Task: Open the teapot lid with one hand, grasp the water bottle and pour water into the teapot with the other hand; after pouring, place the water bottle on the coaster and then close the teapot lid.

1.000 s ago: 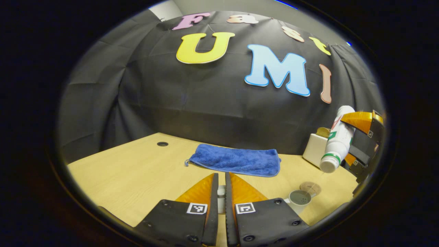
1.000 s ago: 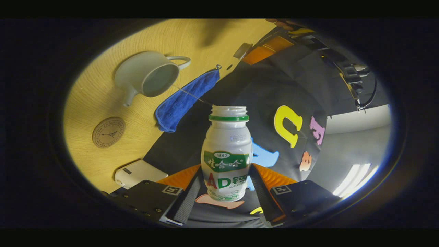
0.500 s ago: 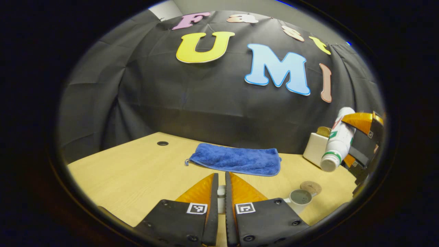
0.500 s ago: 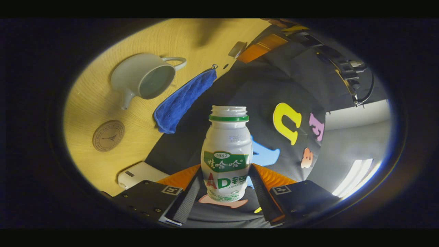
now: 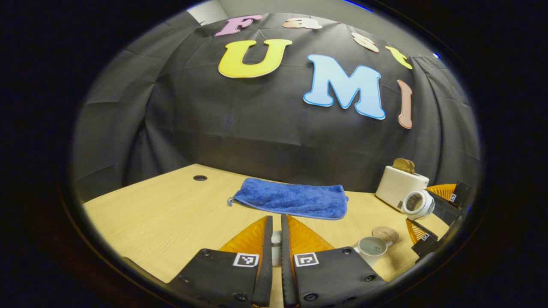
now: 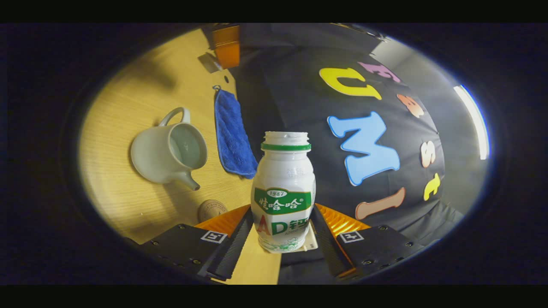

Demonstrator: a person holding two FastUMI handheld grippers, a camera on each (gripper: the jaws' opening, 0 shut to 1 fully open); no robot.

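The white teapot lid (image 5: 276,249) is pinched by its knob between the fingers of my left gripper (image 5: 276,222), held above the wooden table (image 5: 150,214). My right gripper (image 6: 282,214) is shut on the white water bottle (image 6: 282,188), uncapped. In the left gripper view the bottle (image 5: 418,204) lies nearly level, its mouth facing this way, in the right gripper (image 5: 428,212) above the coaster (image 5: 385,233). The open white teapot (image 6: 169,154) holds water, and the round coaster (image 6: 211,209) lies beside its spout. The teapot (image 5: 371,248) stands just right of my left fingers.
A blue cloth (image 5: 291,199) lies at the back of the table against the black wall. A white toaster (image 5: 400,188) stands at the back right. A small hole (image 5: 200,177) is in the tabletop at the back left.
The right gripper has rolled the bottle back from its mouth-down tilt and lowered it, shifting right of the teapot. The thin stream seen earlier is gone. The left gripper has stayed put with the lid.
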